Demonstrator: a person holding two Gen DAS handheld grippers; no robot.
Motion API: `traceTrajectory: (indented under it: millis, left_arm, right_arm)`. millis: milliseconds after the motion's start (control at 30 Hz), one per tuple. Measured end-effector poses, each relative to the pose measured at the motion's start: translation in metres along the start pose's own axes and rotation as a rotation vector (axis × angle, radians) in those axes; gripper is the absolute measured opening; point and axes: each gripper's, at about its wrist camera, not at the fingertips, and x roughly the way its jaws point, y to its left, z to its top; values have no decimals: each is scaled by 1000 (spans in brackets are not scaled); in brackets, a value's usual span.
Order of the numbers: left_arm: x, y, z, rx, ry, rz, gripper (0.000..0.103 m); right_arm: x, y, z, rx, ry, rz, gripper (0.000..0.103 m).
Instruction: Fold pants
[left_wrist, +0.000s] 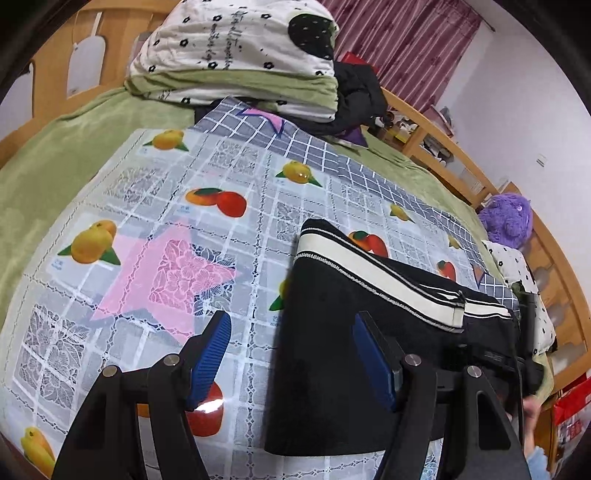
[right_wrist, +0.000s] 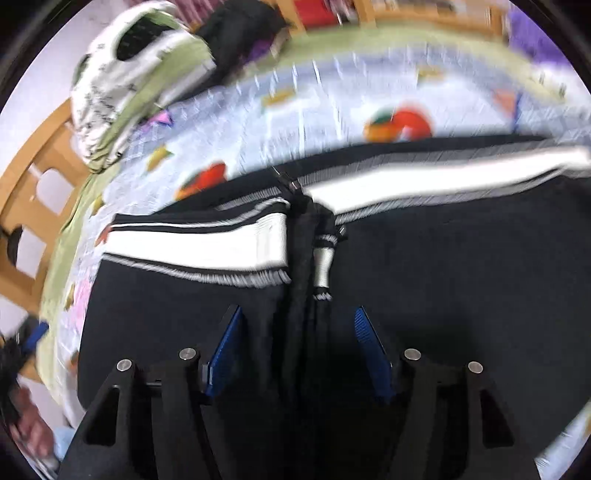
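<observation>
The black pants (left_wrist: 351, 354) with a white side stripe (left_wrist: 373, 273) lie on the fruit-print tablecloth (left_wrist: 155, 229) that covers the bed, toward its right side in the left wrist view. They look already doubled: in the right wrist view two striped sections meet at a central seam near a zipper (right_wrist: 295, 184), and the stack has a straight left edge, so at least one fold seems done. The left gripper (left_wrist: 291, 365) hovers over that left edge with its jaws wide and nothing between them. The right gripper (right_wrist: 297, 354) is also spread wide above the middle of the dark fabric, gripping nothing; that view is motion-blurred. What remains, by my judgement, is a final fold to compact the bundle, or only smoothing. A folded quilt (left_wrist: 236, 55) sits at the far end.
</observation>
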Motion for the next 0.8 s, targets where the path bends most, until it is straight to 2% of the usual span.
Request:
traceTrajectory:
  millis: [33,67,100,133,167,233,267,300,333,400,433,467,567,633,700,767,800]
  left_arm:
    - [1,1,0,-4,5,-5,66]
    - [2,1,0,-6,10,-11,66]
    - [4,0,-1,-4,16,-17,66]
    - [4,-1,-1,0,20,-18,66]
    - [5,-2,-2,6,22,-13,66]
    - [6,-6,-4,18,24,-9,66]
    - [8,-8,-6,25,29,-12,66]
    - [9,-11,-7,35,36,-17,66]
    - [12,-15,-9,49,45,-18,66]
    - [15,-22,-14,78,59,-9,66]
    - [16,-26,-16,96,63,0,66]
    - [16,-29,-18,107,60,6,66]
    - [11,-36,-21,135,38,18,66]
    - [10,-39,-22,139,34,13,66]
    - [8,-41,-25,134,40,-5,65]
    - [7,-44,-32,143,44,-13,65]
    - [7,-47,-37,156,50,-7,65]
  right_arm:
    - [4,3,0,-6,-23,-24,50]
    - [3,8,-1,-53,-50,-35,17]
    - [0,16,-2,-108,-53,-45,15]
    - [-13,24,-3,-164,-109,-66,14]
    - [-35,25,-2,-184,-198,-29,14]
    - [-64,17,5,-180,-294,40,14]
    - [-67,13,8,-177,-310,20,14]
    - [-62,9,12,-170,-306,-24,15]
    - [-46,2,15,-156,-257,-91,17]
    - [-15,-7,13,-132,-125,-117,26]
    - [0,-11,11,-125,-60,-141,26]
    - [0,-12,9,-131,-68,-145,26]
    - [-34,-8,4,-120,-151,-135,28]
    - [-65,-3,-11,-122,-218,-115,34]
    - [-91,-3,-34,-114,-275,-77,34]
    - [-99,2,-50,-133,-257,-54,37]
    - [-94,6,-63,-157,-206,-79,37]
